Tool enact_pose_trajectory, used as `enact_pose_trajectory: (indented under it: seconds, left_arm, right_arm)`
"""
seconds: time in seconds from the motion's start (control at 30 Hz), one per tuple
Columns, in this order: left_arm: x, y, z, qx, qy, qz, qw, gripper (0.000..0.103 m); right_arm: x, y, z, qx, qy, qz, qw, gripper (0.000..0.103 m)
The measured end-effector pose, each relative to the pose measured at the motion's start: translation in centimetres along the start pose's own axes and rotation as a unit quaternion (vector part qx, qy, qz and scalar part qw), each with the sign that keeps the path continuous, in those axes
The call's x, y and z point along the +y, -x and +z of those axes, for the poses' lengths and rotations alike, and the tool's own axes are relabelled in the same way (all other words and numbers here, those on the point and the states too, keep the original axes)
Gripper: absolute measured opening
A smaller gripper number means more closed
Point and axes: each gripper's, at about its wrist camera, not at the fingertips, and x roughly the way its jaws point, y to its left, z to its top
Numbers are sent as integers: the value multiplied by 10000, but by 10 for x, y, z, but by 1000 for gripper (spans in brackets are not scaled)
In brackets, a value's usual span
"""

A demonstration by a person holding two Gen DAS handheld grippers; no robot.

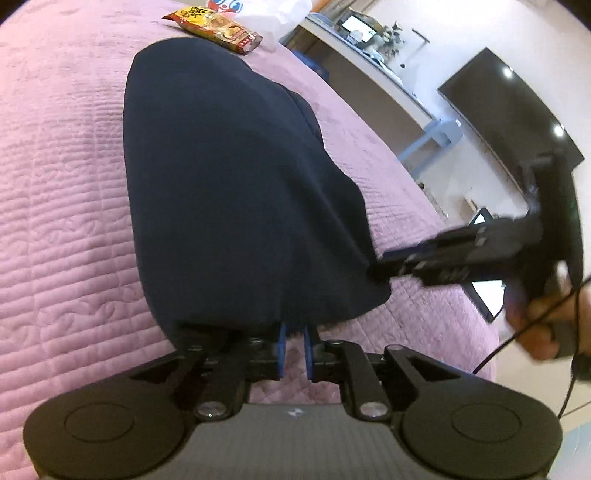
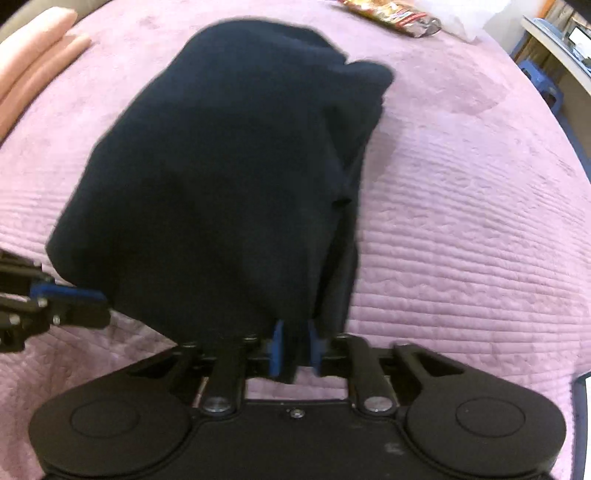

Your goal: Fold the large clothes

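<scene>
Both pinching the near hem of the navy garment, left gripper and right gripper side by side, long axis stretching ahead toward the bed's far edge.

both wrist views look forward along their jaws, close over the dark garment ahead on the pink quilt; both share garment, quilt and snack packet far beyond.
</scene>
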Motion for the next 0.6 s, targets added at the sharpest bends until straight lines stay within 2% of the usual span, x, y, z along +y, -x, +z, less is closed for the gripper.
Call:
enact_pose_trajectory:
  seconds: [0.03,0.07,0.13,0.2,0.23,0.3,0.37,0.53,0.6]
  left_arm:
    - [-3,7,4,13,-81,70,9999,14]
    - [-5,14,8,-44,-160,114,9998,15]
    - [-9,32,17,-286,-181,84,9994,27]
    - [-6,49,31,-589,-42,129,9982,55]
    - [-5,56,37,-744,8,193,9970,59]
    - [-1,66,49,-989,60,330,9945,63]
    - [1,67,62,-1037,96,531,9931,66]
    - [-6,52,83,-807,-190,1294,9881,66]
    - [-6,45,86,-744,-240,1283,9886,67]
  right_arm:
    - [-4,7,2,-47,-48,13,10000,45]
    - [-9,13,5,-82,-120,49,9999,60]
    - [-21,19,11,-203,-387,213,9988,77]
    - [-31,22,16,-339,-677,473,9960,77]
    - [-33,22,19,-384,-786,568,9945,77]
    - [-34,19,24,-454,-934,667,9923,77]
    - [-36,13,31,-571,-953,707,9913,77]
    - [-28,9,43,-835,-793,566,9917,77]
    - [-25,6,47,-887,-770,617,9912,78]
